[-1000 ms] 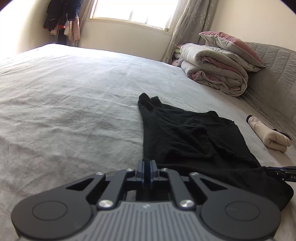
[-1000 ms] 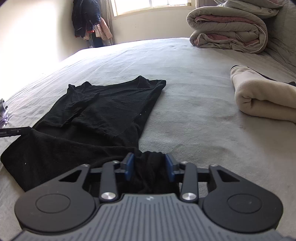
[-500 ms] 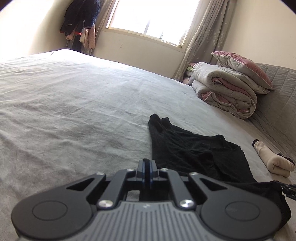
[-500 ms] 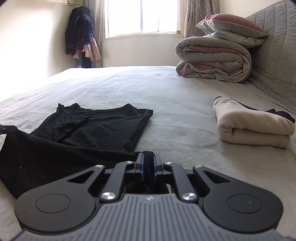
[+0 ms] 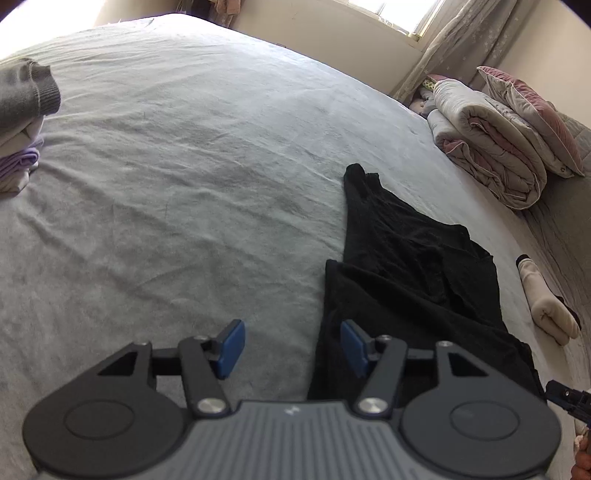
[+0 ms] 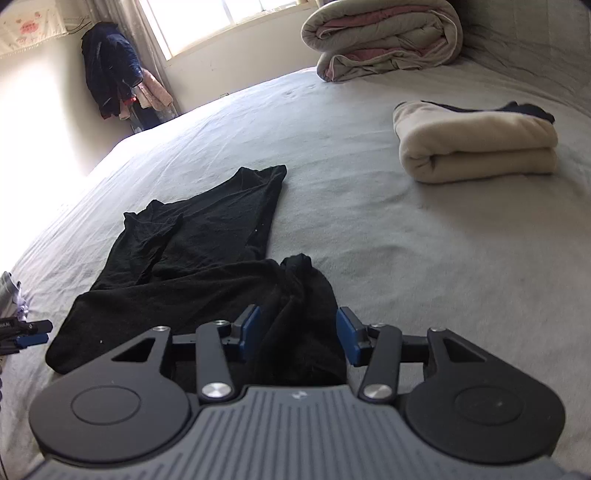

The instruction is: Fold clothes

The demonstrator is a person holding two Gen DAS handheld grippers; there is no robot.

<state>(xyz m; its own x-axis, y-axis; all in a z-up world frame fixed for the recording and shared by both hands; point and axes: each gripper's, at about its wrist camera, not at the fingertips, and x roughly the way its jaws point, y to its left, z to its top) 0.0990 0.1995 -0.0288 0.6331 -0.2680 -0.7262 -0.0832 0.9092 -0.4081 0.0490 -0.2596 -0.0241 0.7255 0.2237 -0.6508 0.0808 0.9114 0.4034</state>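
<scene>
Left wrist view: the left gripper (image 5: 289,345) is released, its blue pads (image 5: 229,349) wide apart with bare sheet between them. The black garment (image 5: 417,273) lies flat on the bed (image 5: 184,166), and its near left corner reaches just beside the right-hand pad; whether it touches is unclear. The garment's near half is folded over onto its far half. Only this view shows a stack of folded clothes (image 5: 22,122), grey on top and lilac beneath, well apart from the garment at the picture's left edge. A rolled cream garment (image 5: 546,306) lies beyond the garment's right side, and a folded quilt (image 5: 491,155) with a pillow (image 5: 532,110) sits beyond its far end. The tip of the right gripper (image 5: 567,400) shows at the garment's near right corner.

Right wrist view: the right gripper (image 6: 298,334) is also released, the garment (image 6: 192,258) bunched loosely between its parted pads (image 6: 347,341). The garment's folded edge runs across its middle. Only here do clothes on a rack (image 6: 118,74) show, in the corner beyond the garment by the window (image 6: 221,22). The cream garment (image 6: 476,144) is seen closer, right of the garment, with the quilt (image 6: 384,40) behind. The left gripper's tip (image 6: 26,330) sits at the garment's near left corner.
</scene>
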